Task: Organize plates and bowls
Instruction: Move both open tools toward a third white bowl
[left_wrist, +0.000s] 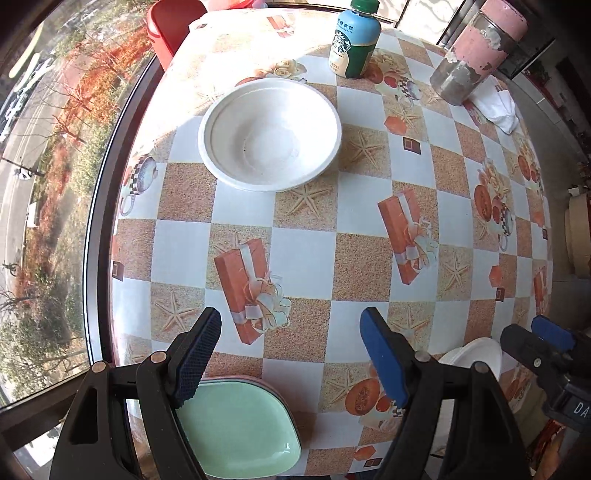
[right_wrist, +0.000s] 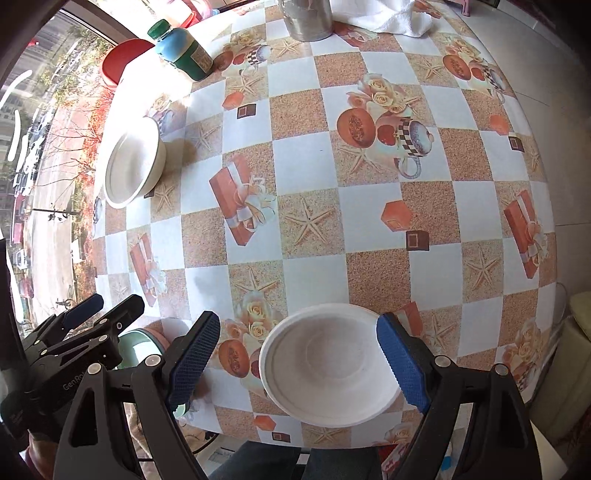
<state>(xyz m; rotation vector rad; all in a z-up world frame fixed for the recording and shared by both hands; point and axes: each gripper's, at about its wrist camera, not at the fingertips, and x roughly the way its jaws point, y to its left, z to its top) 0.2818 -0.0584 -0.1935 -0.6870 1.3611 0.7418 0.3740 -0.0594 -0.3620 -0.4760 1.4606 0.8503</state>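
Closest under my left gripper (left_wrist: 291, 354) lies a mint-green plate (left_wrist: 240, 428), stacked on a pink one at the table's near edge, at six o'clock in the left wrist view. Both left jaws stand wide apart above it, clamped on nothing; whether the left pad brushes its rim I cannot tell. A white bowl (left_wrist: 269, 134) sits well apart at twelve o'clock on the checked tablecloth (left_wrist: 306, 258), with a Starbucks bottle (left_wrist: 355, 40) beyond it at one o'clock. My right gripper (right_wrist: 299, 354) hangs open too, jaws spread wide, holding nothing. Between them, at six o'clock, sits a second white bowl (right_wrist: 328, 369), its right rim hidden behind the right pad.
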